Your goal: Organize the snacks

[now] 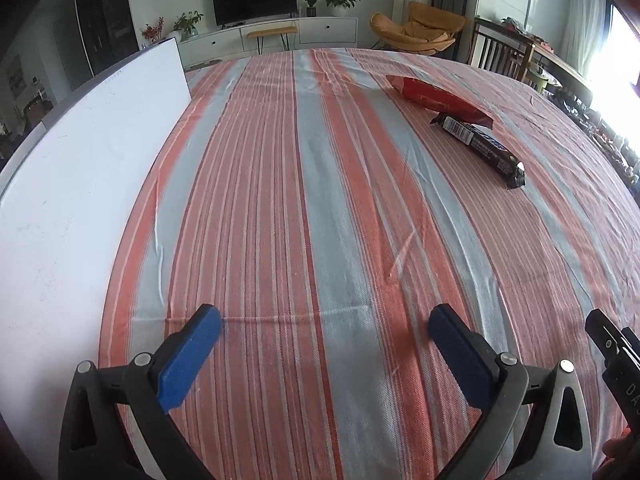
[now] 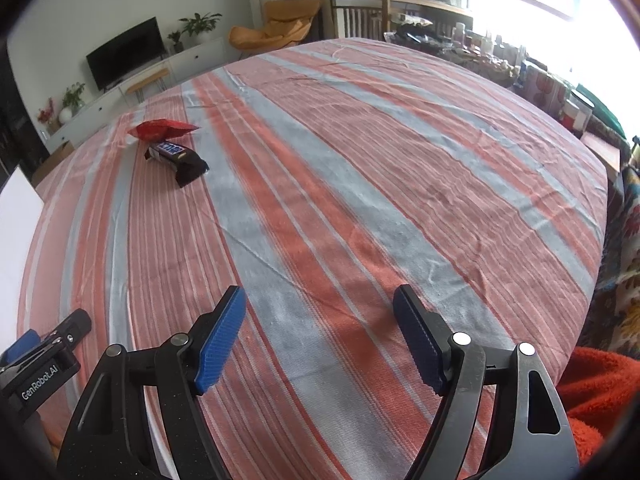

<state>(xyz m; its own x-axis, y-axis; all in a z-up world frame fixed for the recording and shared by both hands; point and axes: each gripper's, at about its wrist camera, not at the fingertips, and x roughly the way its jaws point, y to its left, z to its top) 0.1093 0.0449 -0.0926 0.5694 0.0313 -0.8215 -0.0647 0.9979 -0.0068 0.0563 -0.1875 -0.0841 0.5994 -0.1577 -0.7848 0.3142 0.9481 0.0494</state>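
Observation:
Two snacks lie together on the striped cloth: a red snack packet (image 1: 436, 98) (image 2: 162, 130) and, touching its near end, a dark chocolate bar (image 1: 482, 146) (image 2: 176, 156). My left gripper (image 1: 324, 320) hangs low over the cloth, open, with nothing between its blue pads; the snacks lie far ahead to its right. My right gripper (image 2: 320, 304) is open too and empty, with the snacks far ahead to its left. Each view catches an edge of the other gripper: the right one (image 1: 616, 352) and the left one (image 2: 44, 348).
A white board (image 1: 80, 168) (image 2: 18, 200) lies along the table's left side. The red and grey striped tablecloth (image 1: 320, 200) covers the table. An orange fleece sleeve (image 2: 596, 392) shows at the lower right. A cluttered side table (image 2: 480, 48) and chairs stand beyond the far edge.

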